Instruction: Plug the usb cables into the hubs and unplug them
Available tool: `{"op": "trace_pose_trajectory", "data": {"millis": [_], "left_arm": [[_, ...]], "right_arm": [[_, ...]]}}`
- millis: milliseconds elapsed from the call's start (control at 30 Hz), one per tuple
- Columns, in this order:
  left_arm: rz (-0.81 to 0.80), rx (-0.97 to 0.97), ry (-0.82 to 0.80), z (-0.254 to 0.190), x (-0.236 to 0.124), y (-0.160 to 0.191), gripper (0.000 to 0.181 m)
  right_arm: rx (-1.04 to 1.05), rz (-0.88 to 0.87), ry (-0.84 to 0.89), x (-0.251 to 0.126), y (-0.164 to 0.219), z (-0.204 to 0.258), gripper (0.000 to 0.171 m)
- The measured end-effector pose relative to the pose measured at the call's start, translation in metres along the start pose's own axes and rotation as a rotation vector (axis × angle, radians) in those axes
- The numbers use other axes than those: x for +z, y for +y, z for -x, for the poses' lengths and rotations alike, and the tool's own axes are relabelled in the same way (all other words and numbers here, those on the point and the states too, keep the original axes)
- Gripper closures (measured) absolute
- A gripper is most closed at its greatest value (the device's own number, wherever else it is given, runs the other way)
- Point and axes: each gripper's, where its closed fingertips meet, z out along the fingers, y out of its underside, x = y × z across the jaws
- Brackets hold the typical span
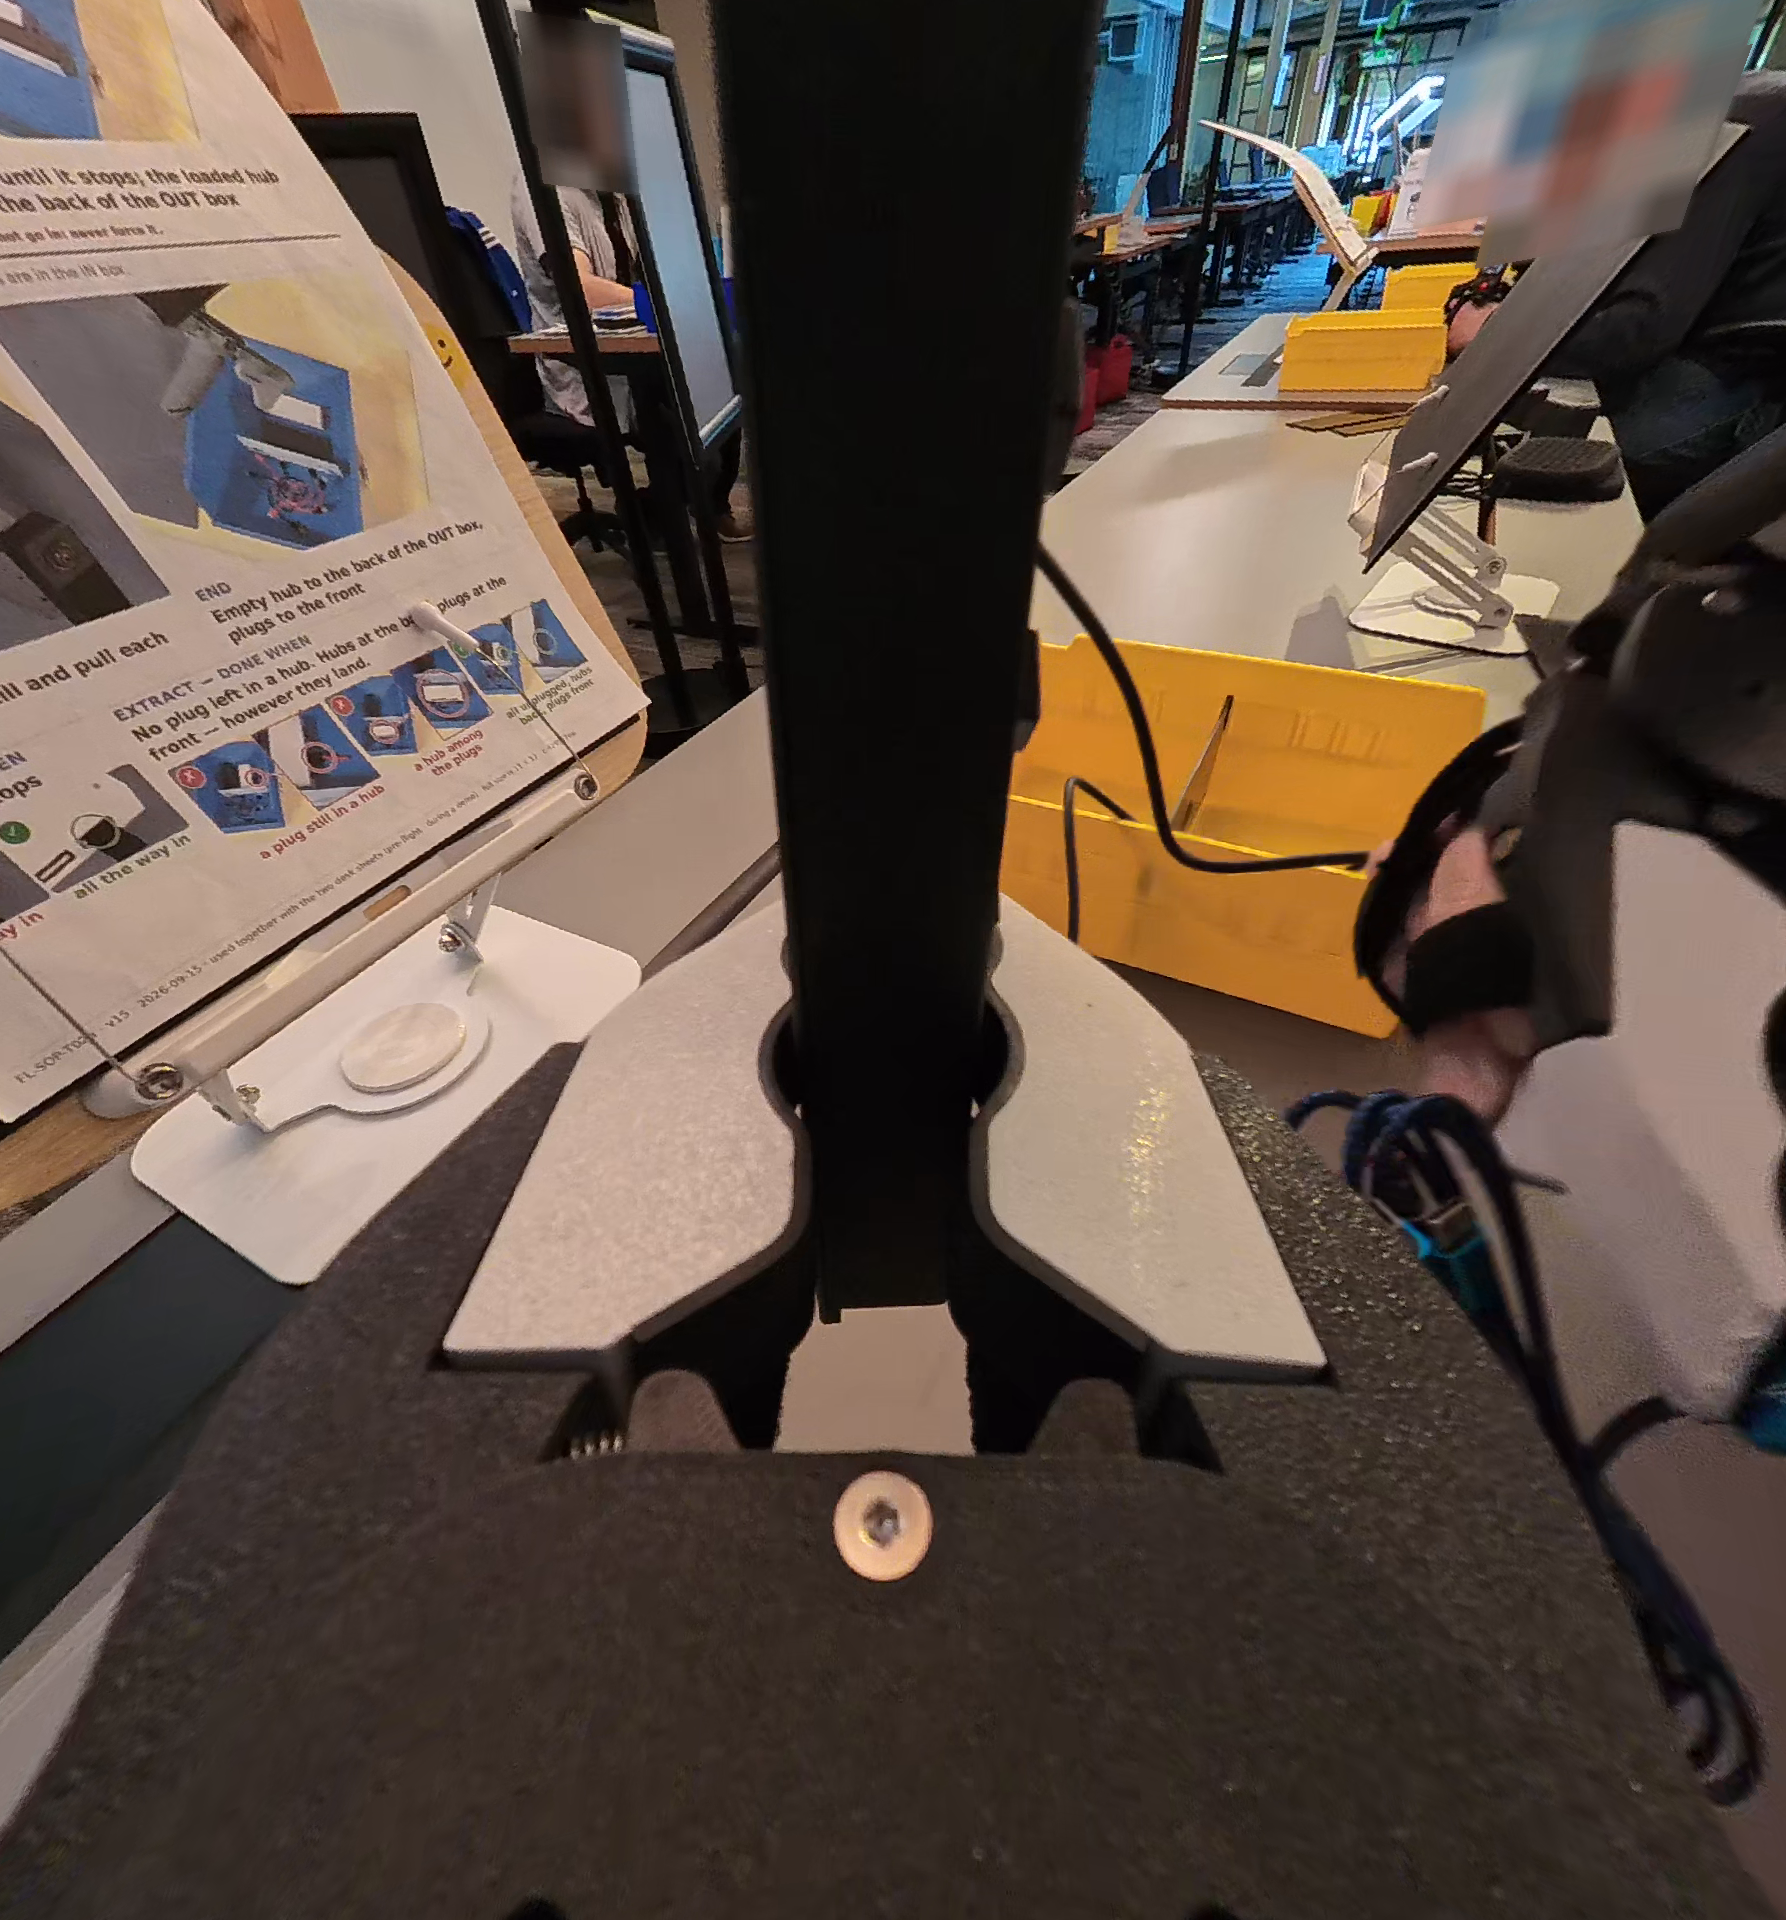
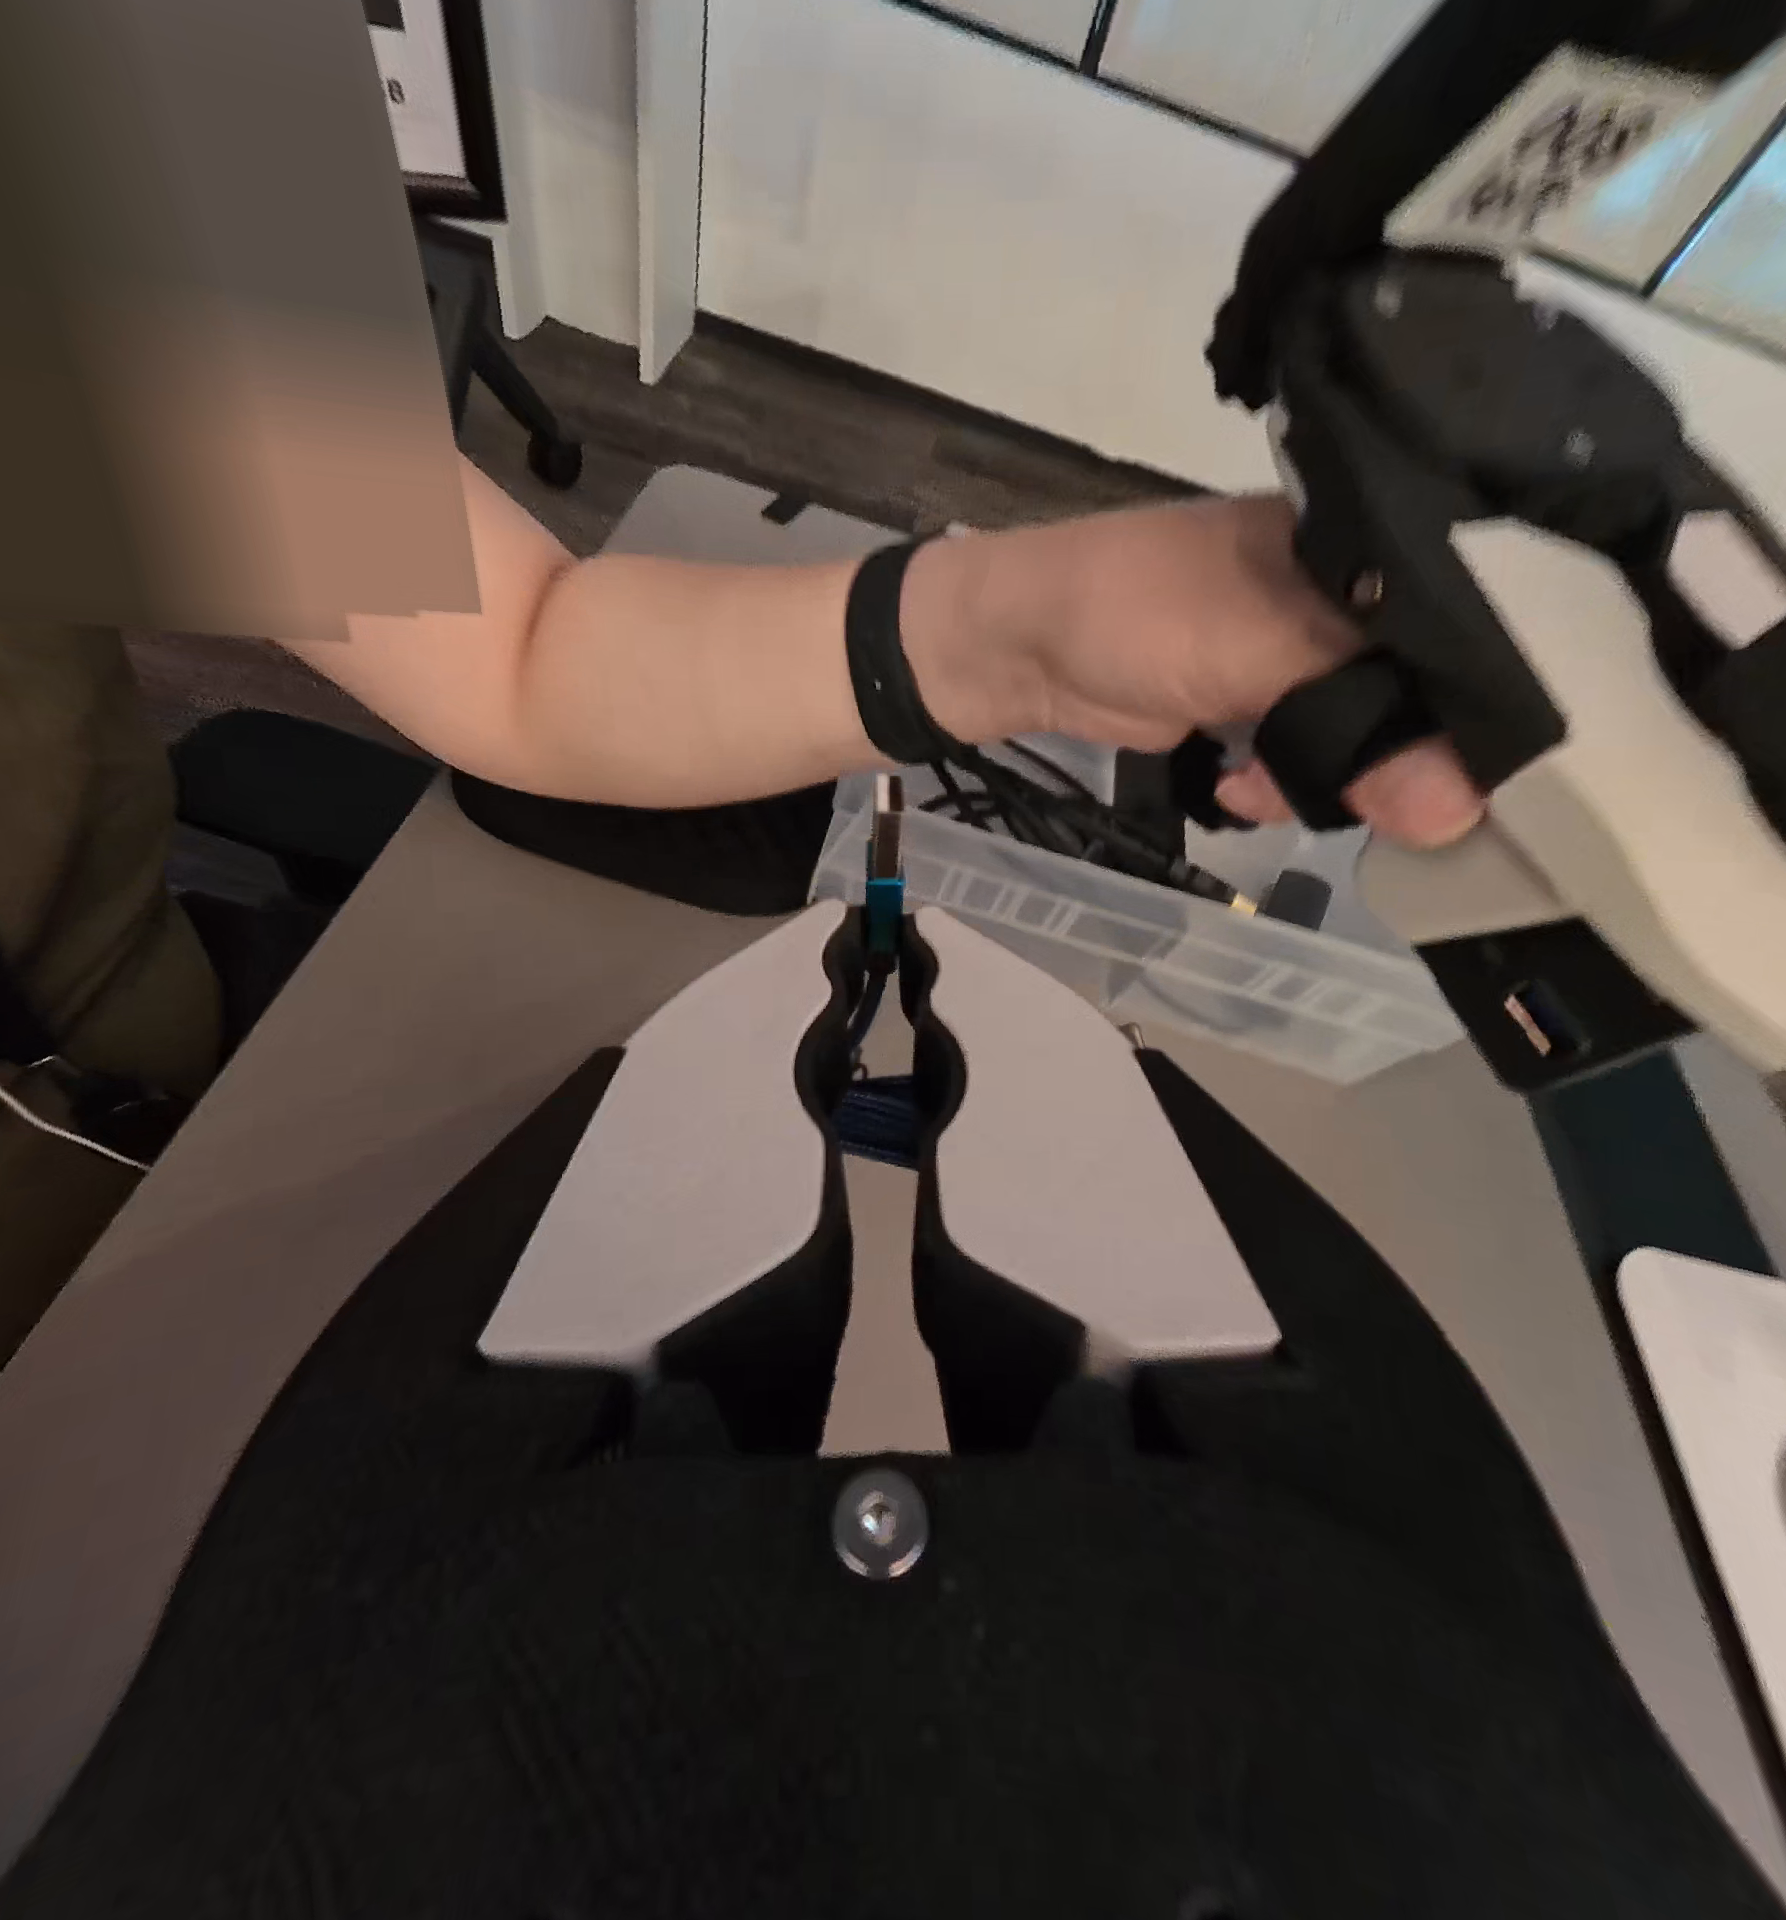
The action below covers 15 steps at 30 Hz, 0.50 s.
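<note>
Plugging not begun: we clamp long black bar-shaped hub (image 1: 894, 644) in left gripper (image 1: 889, 1081); right gripper (image 2: 884, 961) pinches blue-collared metal USB plug (image 2: 886, 862), near hub, unseated.

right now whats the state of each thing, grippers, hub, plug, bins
left gripper: shut on the black hub
right gripper: shut on the blue usb plug, metal tip forward, unplugged
hub port: empty
yellow bin: open-topped
clear bin: holds cables
</note>
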Motion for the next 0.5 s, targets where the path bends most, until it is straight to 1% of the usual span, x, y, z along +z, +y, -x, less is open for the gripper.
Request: {"op": "trace_pose_trajectory", "data": {"millis": [167, 267, 400, 500], "left_arm": [[-0.002, 0.012, 0.012, -0.007, 0.005, 0.0, 0.156], [-0.024, 0.02, 0.023, -0.014, 0.008, -0.004, 0.156], [-0.048, 0.023, 0.063, -0.027, 0.012, -0.008, 0.156], [-0.058, 0.013, 0.1, -0.036, 0.014, -0.01, 0.156]], "right_arm": [[-0.053, -0.013, 0.077, -0.014, -0.022, 0.003, 0.164], [-0.033, -0.013, 0.134, -0.024, -0.034, 0.0, 0.164], [0.011, -0.068, 0.151, -0.037, -0.048, 0.001, 0.164], [0.053, -0.099, 0.147, -0.047, -0.051, -0.001, 0.164]]}}
